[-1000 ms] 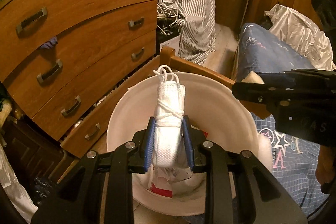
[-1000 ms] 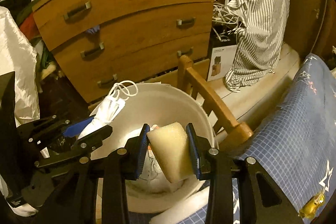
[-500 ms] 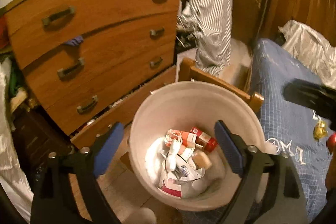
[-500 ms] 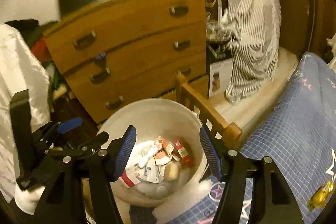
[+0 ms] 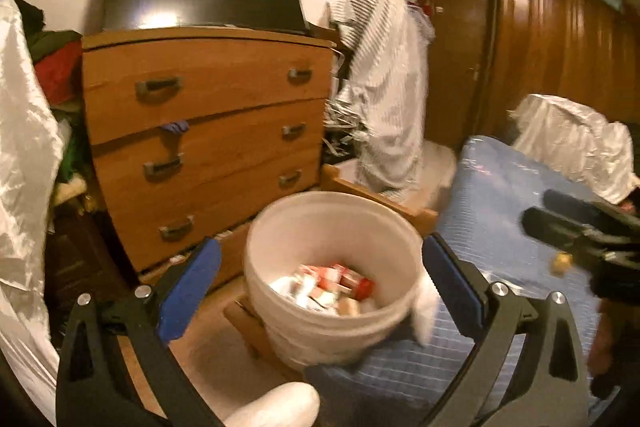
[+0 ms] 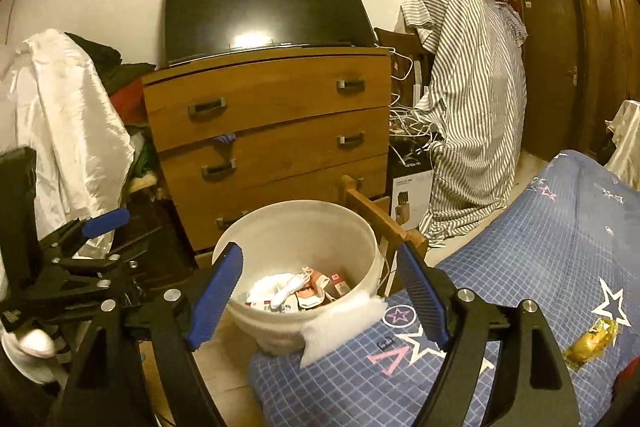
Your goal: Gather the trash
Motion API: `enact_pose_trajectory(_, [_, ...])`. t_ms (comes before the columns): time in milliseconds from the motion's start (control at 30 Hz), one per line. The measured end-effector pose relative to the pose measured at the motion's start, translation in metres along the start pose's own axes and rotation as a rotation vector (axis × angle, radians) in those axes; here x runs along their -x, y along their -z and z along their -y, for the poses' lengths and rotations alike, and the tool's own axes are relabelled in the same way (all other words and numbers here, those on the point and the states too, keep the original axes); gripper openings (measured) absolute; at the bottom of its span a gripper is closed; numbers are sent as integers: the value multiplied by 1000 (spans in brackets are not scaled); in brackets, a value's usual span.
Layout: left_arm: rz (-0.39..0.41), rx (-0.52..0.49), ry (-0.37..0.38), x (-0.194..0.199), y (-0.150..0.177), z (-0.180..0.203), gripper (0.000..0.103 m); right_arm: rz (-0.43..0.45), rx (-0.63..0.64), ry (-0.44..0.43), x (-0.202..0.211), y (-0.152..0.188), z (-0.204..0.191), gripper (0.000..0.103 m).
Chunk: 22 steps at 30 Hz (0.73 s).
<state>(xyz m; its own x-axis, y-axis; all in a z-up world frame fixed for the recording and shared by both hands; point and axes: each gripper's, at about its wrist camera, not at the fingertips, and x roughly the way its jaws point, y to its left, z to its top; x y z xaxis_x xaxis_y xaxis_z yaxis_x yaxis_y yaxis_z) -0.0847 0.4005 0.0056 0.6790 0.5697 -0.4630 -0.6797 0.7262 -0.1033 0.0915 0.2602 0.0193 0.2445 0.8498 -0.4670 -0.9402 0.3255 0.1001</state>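
A white bucket (image 5: 320, 331) (image 6: 280, 227) stands on the floor against the bed corner, with boxes, wrappers and white scraps (image 5: 332, 287) (image 6: 296, 291) inside. My left gripper (image 5: 320, 259) hangs back from and above it, jaws opening wide, nothing between them. My right gripper (image 6: 320, 255) does the same, jaws still opening and empty. The left gripper (image 6: 116, 239) shows at the left edge of the right wrist view. A white foam piece (image 6: 344, 323) lies on the bed edge, touching the bucket. A yellow wrapper (image 6: 592, 339) lies on the bedcover.
A wooden dresser (image 6: 272, 131) with a dark screen (image 6: 260, 7) on top stands behind the bucket. A striped shirt (image 6: 472, 115) hangs to the right. The wooden bed frame (image 6: 376, 215) and blue checked bedcover (image 6: 540, 247) fill the right side. White cloth (image 6: 60, 115) is piled at the left.
Both grippers opened: the rolled white mask and the yellow sponge left the jaws and now lie in the bucket. Both grippers then drew back and rose away from the bucket.
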Motion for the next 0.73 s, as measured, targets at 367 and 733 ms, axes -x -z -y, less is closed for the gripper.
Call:
enact_pose_trajectory(367, [-4, -18, -8, 4, 5, 10, 97, -19, -13, -14, 1, 2, 7, 80])
enact_pose_trajectory(733, [-24, -17, -33, -3, 3, 5, 97, -21, -4, -17, -5, -4, 3, 83])
